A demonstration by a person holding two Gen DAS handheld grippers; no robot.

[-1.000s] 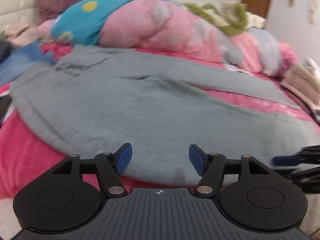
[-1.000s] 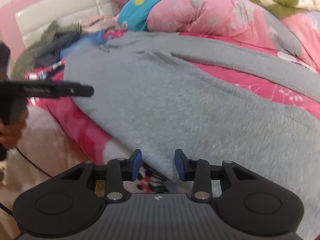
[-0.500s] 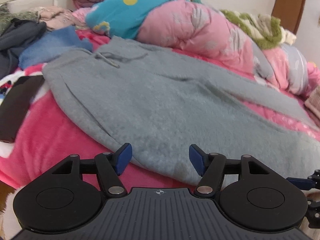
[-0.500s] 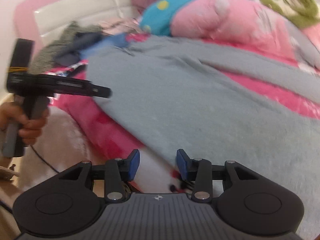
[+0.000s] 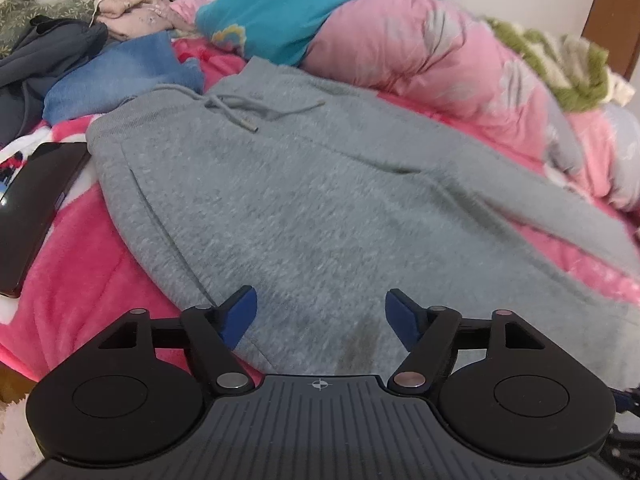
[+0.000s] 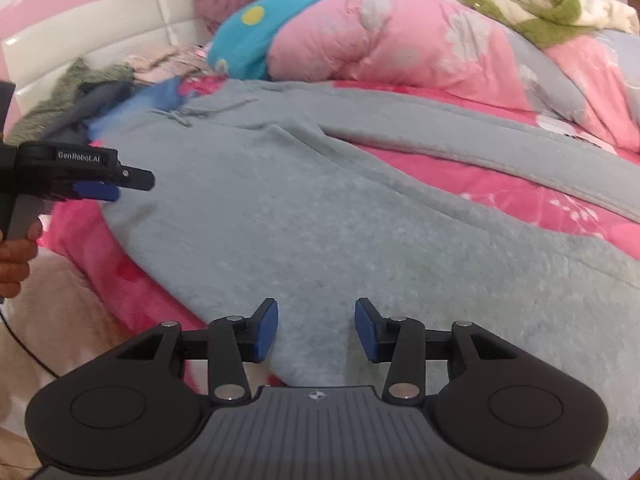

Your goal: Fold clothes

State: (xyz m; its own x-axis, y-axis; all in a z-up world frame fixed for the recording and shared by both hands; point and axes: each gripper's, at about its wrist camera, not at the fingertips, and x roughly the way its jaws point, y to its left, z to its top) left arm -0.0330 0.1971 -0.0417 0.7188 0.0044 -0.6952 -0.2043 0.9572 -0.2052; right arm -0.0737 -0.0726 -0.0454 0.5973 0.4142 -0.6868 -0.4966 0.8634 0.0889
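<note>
Where fleecy and flat, grey sweatpants (image 5: 320, 208) between open claws.

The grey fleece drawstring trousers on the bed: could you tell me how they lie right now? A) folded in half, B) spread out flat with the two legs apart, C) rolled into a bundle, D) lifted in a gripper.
B: the grey fleece drawstring trousers lie spread flat on the pink bedcover, which shows between the two legs.

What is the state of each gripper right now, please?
Left gripper: open, empty, jaws over the grey sweatpants.
Right gripper: open, empty, also above the sweatpants.
</note>
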